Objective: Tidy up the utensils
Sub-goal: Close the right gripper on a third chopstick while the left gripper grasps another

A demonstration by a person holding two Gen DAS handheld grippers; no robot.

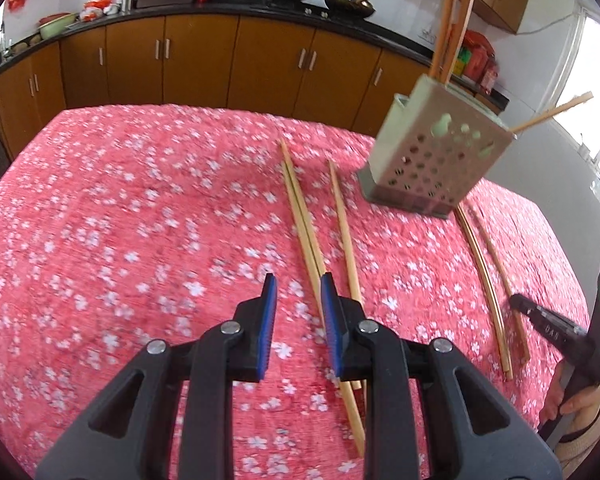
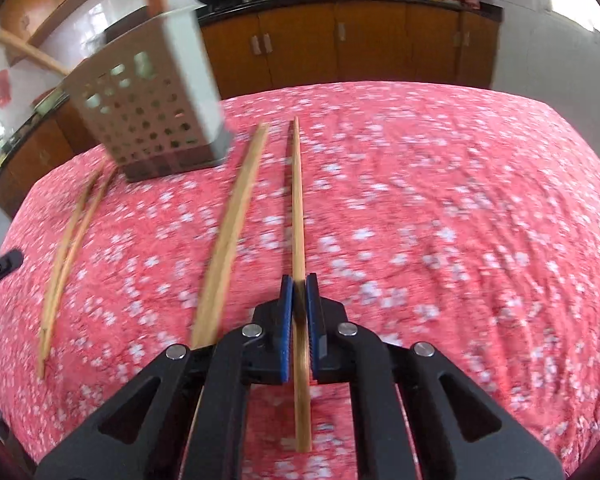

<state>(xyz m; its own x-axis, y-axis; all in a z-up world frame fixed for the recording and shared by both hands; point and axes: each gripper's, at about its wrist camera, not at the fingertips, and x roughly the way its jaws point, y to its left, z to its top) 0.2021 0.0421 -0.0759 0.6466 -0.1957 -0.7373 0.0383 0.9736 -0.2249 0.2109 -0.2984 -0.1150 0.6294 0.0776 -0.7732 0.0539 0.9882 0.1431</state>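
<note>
The right gripper (image 2: 299,288) has its jaws clenched on a single chopstick (image 2: 298,200), whose long axis runs straight away from the camera toward the perforated holder (image 2: 148,120) at the far side of the table (image 2: 440,220); whether it rests on the cloth or is lifted is hard to tell through the blur. The left gripper (image 1: 298,286) hovers with jaws parted and nothing between them, just beside a pair of chopsticks (image 1: 300,208) lying lengthwise, tips pointing away toward the holder (image 1: 436,152), which stands upright with several chopsticks in it.
</note>
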